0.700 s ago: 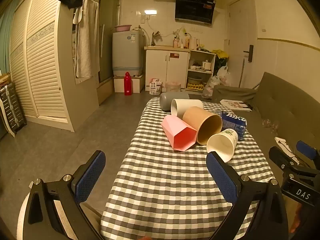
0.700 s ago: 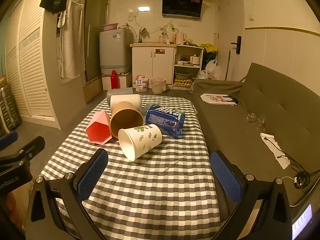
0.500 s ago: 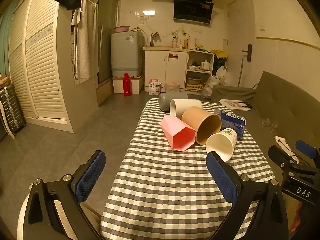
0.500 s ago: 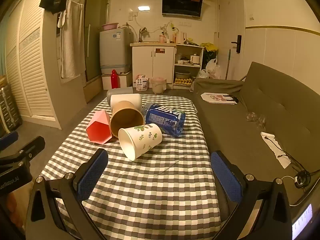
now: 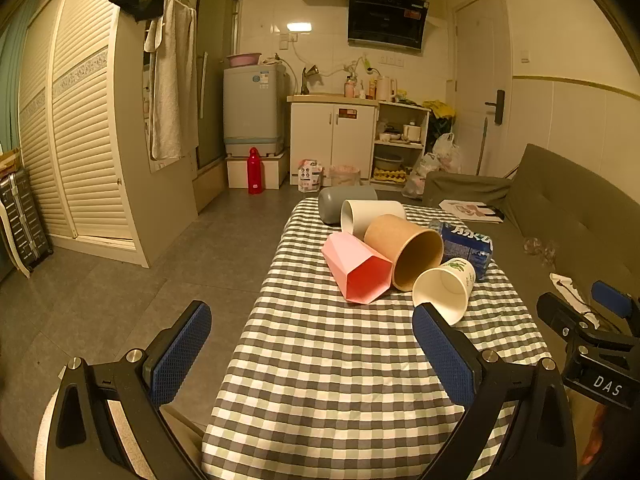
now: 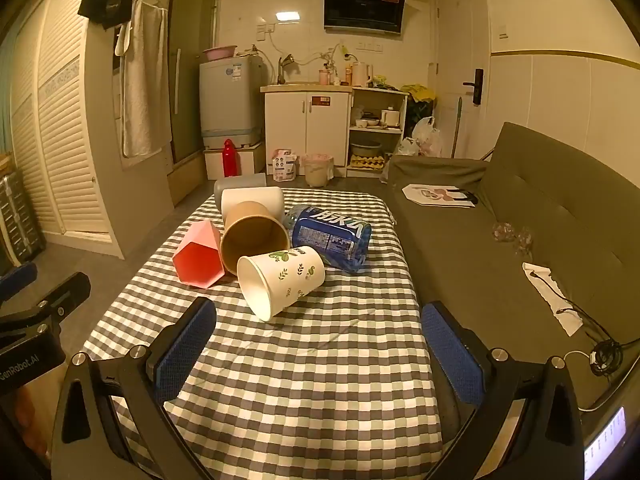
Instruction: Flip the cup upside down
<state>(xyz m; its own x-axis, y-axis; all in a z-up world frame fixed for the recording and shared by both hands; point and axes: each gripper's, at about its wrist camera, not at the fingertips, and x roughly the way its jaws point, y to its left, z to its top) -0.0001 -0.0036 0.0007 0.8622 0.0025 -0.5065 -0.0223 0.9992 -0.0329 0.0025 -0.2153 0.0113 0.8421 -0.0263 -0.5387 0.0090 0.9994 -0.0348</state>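
This is a small lived-in home, a one-room flat with a kitchen corner. A white cabinet with a sink (image 5: 332, 136), a black range hood (image 5: 386, 20) and a pale blue washing machine (image 5: 252, 108) line the far wall. A grey-green sofa (image 6: 560, 208) stands beside the gingham-covered surface (image 6: 304, 360).

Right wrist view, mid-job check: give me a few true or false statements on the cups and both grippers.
1. The leaf-print cup lies on its side. True.
2. The right gripper is shut on a cup. False: it is open and holds nothing.
3. The pink cup stands upright. False: it lies on its side, mouth toward the camera.
4. The blue bottle lies behind the leaf-print cup. True.
5. The left gripper is open. True.
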